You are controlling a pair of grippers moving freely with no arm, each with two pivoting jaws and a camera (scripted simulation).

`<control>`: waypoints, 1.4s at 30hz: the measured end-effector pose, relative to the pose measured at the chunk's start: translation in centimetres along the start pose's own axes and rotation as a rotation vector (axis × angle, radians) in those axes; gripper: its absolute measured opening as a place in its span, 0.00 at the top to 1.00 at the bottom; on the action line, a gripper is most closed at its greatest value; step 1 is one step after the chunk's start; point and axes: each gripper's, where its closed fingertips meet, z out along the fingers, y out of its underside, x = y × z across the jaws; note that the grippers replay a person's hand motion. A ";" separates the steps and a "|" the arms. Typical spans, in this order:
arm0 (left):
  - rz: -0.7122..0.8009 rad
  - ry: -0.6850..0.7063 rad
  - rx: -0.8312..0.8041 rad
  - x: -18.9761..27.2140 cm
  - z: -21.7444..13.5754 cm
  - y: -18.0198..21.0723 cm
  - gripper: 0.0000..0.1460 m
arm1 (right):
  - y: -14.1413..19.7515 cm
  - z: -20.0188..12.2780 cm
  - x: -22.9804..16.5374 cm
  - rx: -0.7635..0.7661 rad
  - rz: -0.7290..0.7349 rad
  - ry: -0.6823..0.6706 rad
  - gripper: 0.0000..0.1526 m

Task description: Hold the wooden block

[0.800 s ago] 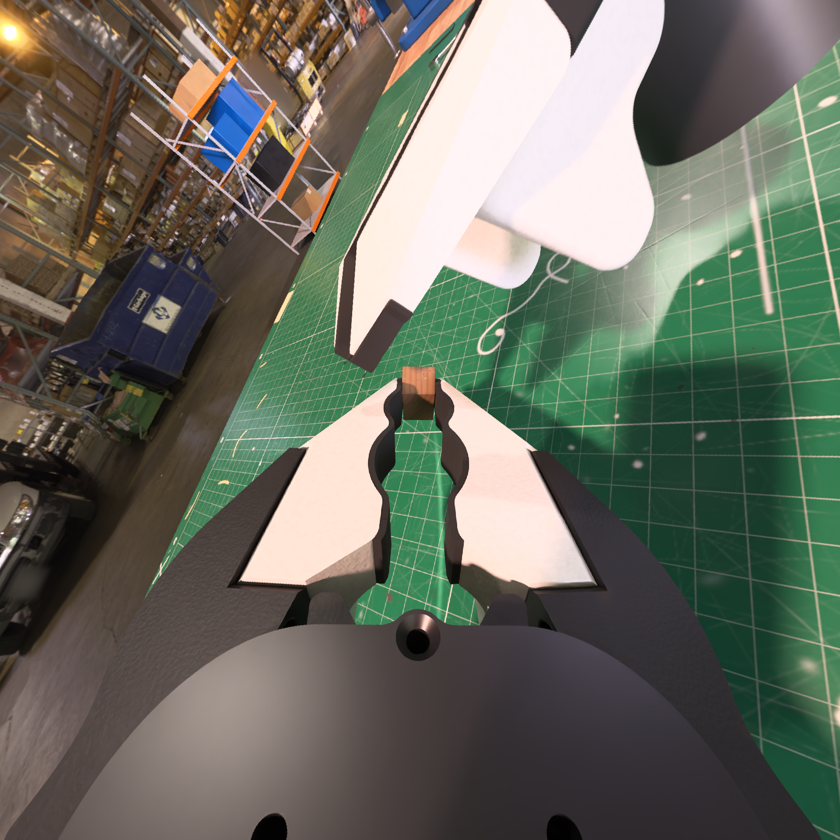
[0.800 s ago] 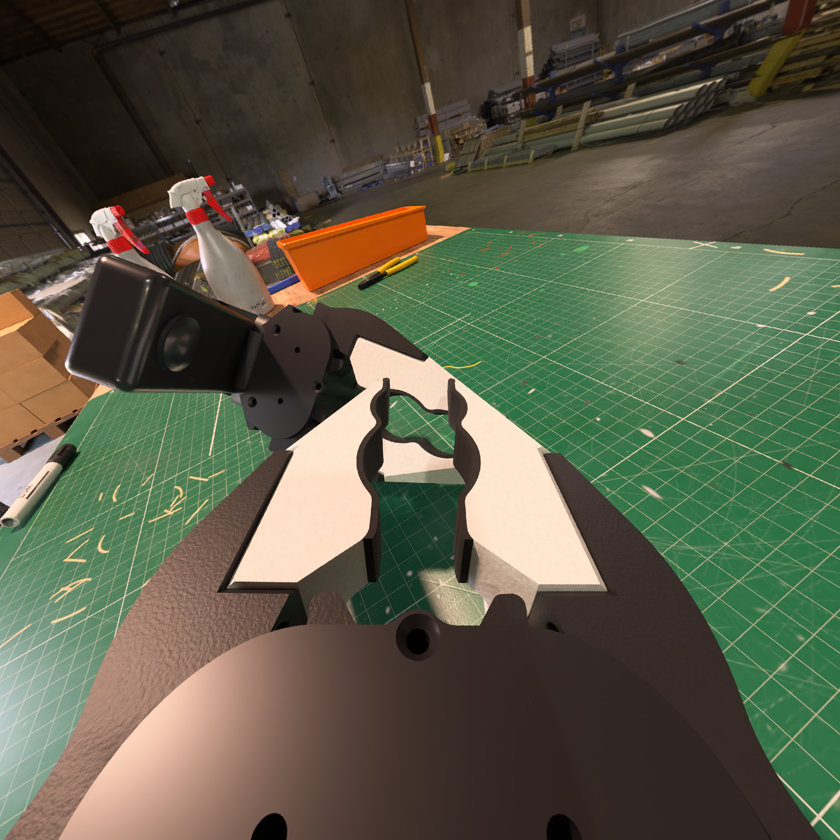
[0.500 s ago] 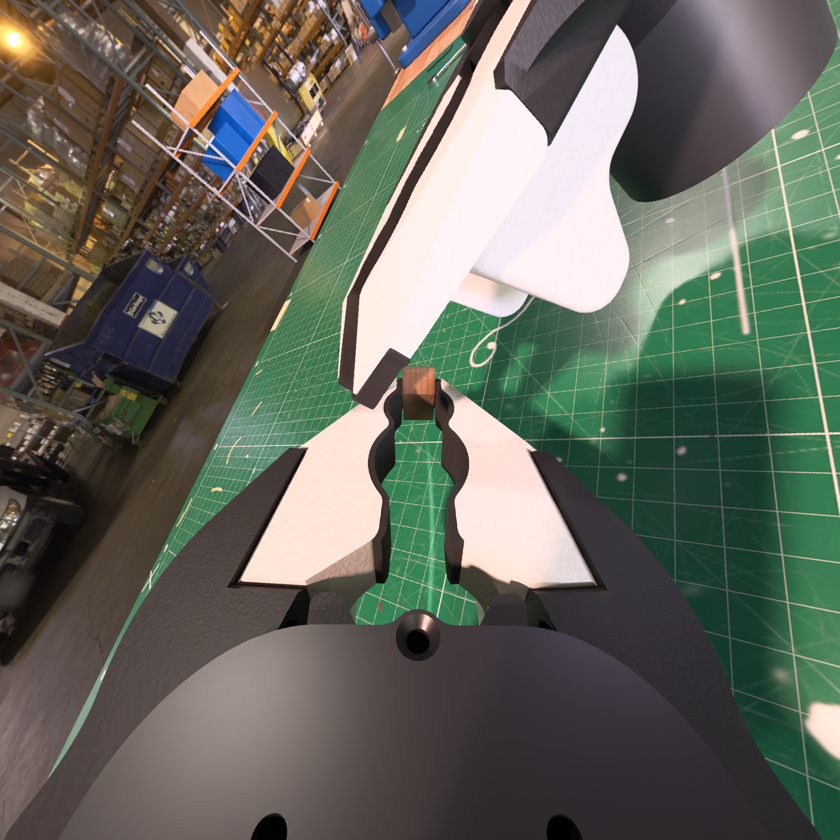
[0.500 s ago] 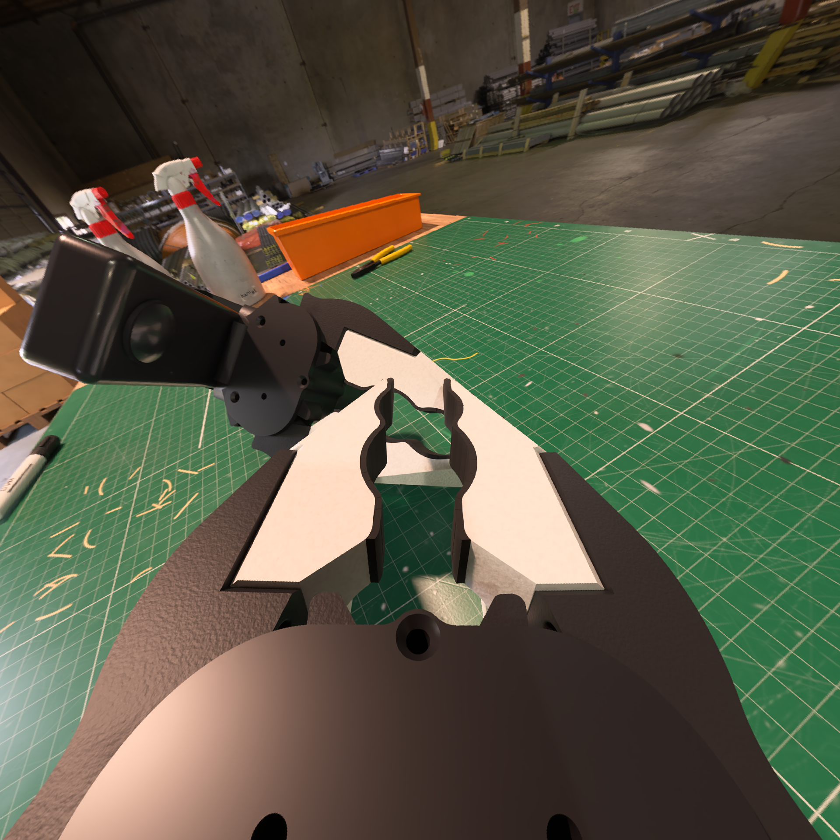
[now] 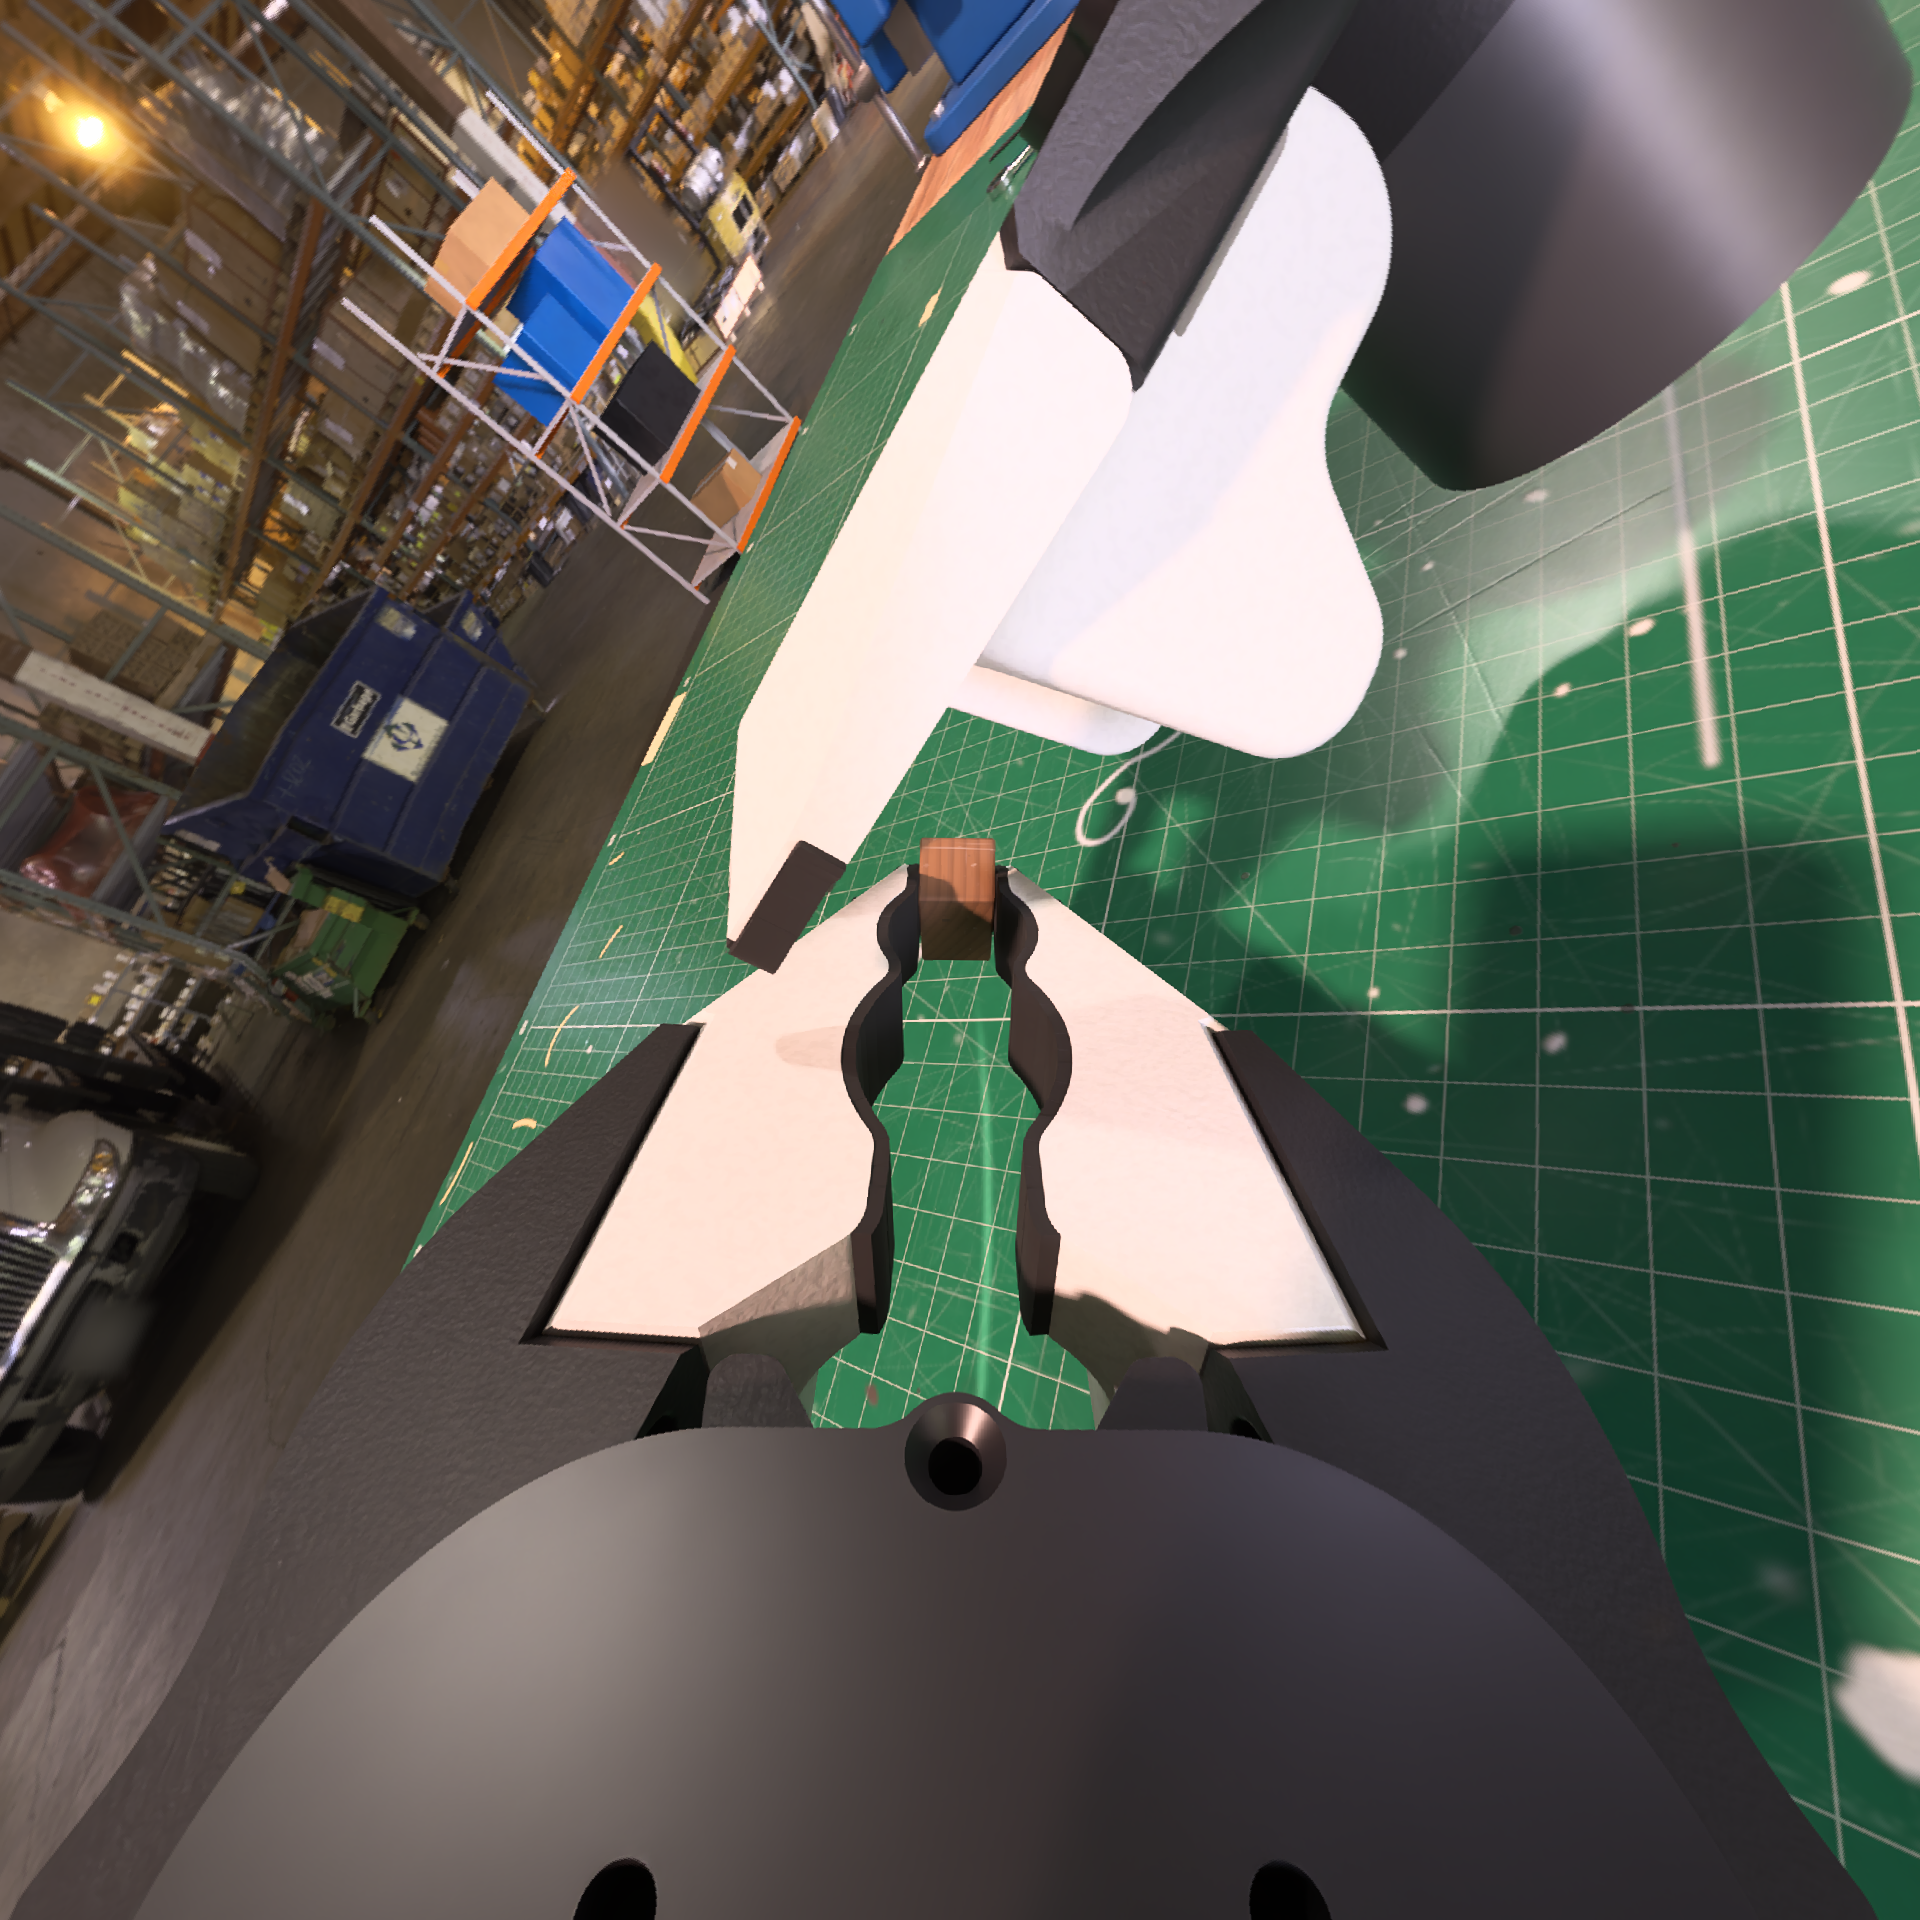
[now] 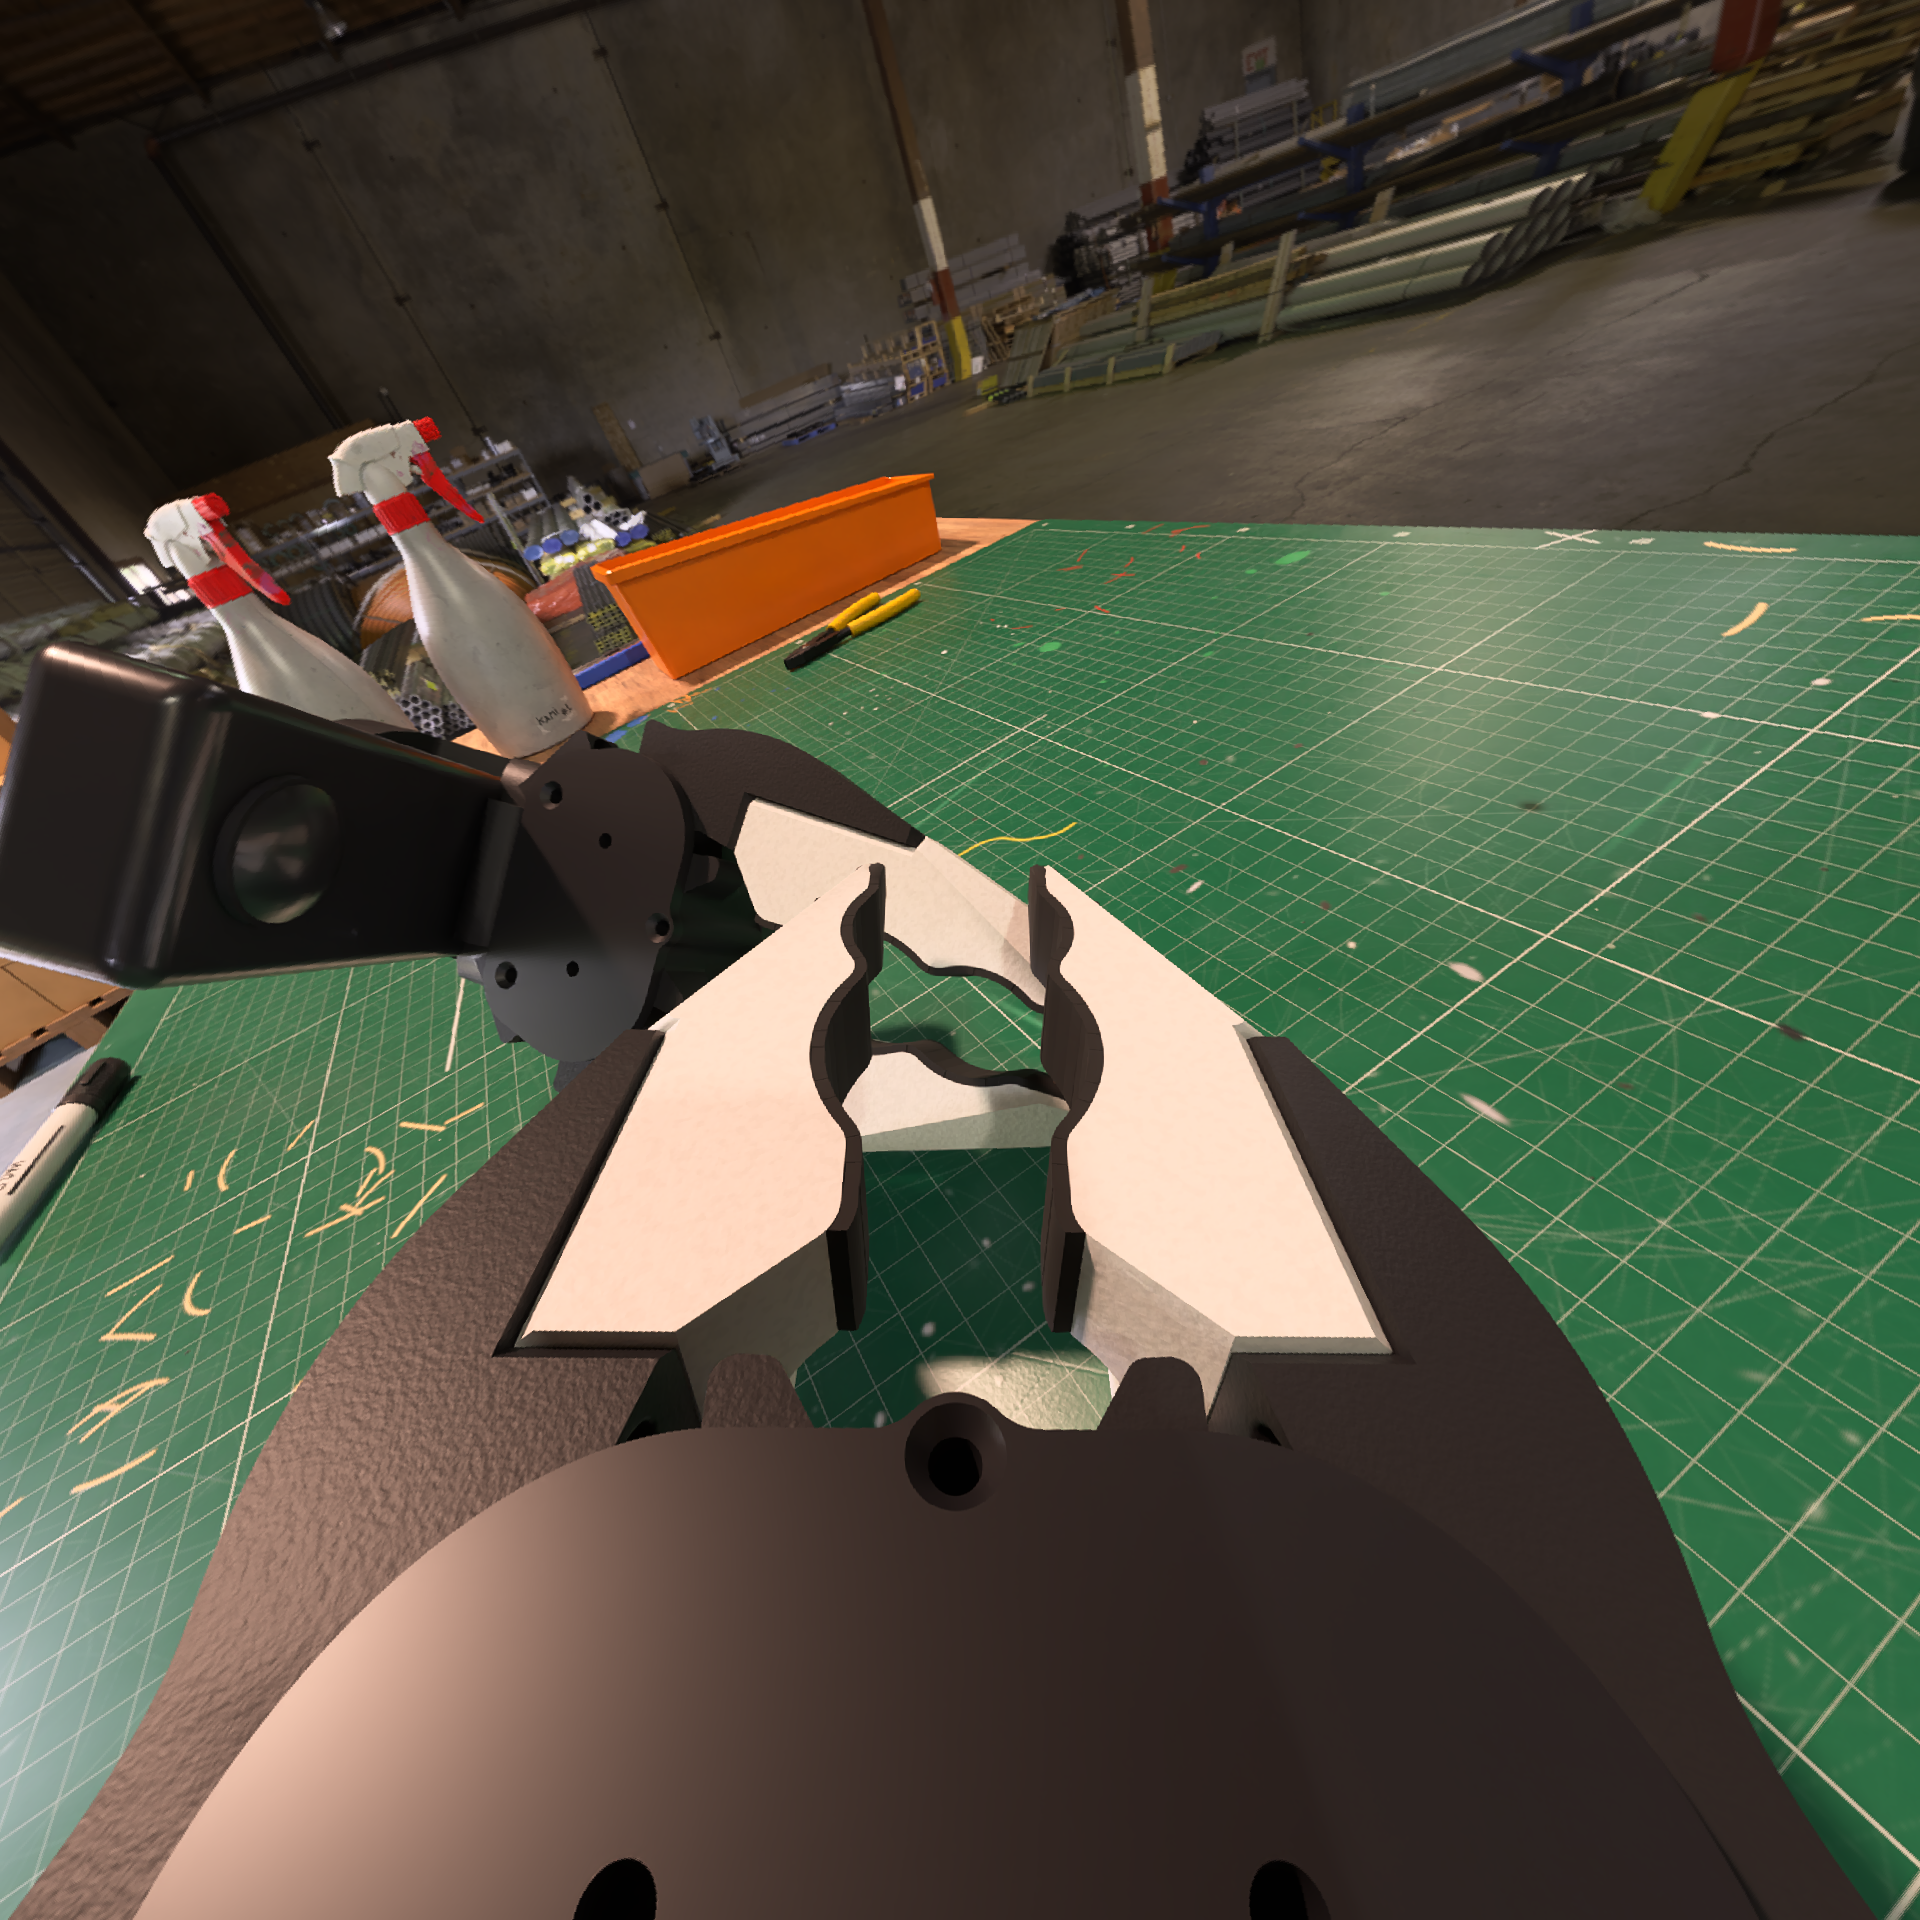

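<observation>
The wooden block (image 5: 956, 912) is clamped between the fingertips of the left gripper (image 5: 957, 902), held above the green cutting mat (image 5: 1558, 1143), just as it was 0.8 s ago. The right gripper (image 6: 956, 883), its jaws spread and empty, has been brought closer: in the left wrist view its near fingertip is now seen just beside the left gripper's tip, where a clear gap lay before. The block is hidden in the right wrist view.
</observation>
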 end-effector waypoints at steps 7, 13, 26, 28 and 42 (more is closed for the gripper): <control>-0.013 0.004 0.041 -0.1 -0.3 -0.6 0.91 | 0.1 -0.1 -0.2 -0.009 0.006 -0.023 0.82; 0.042 -0.009 0.032 0.2 -0.3 -0.6 0.91 | 0.0 0.0 -0.6 -0.003 -0.002 -0.044 0.80; -0.023 0.045 0.031 0.9 -0.2 -0.6 0.91 | 0.5 -0.1 -0.6 -0.051 -0.048 -0.021 0.81; -0.136 0.183 0.050 2.0 -0.5 -0.9 0.91 | 0.4 -0.1 -1.0 -0.055 -0.039 -0.051 0.81; -0.538 0.802 0.180 5.6 -5.0 -3.7 0.91 | 0.7 -0.5 -5.0 -0.091 -0.131 -0.240 0.82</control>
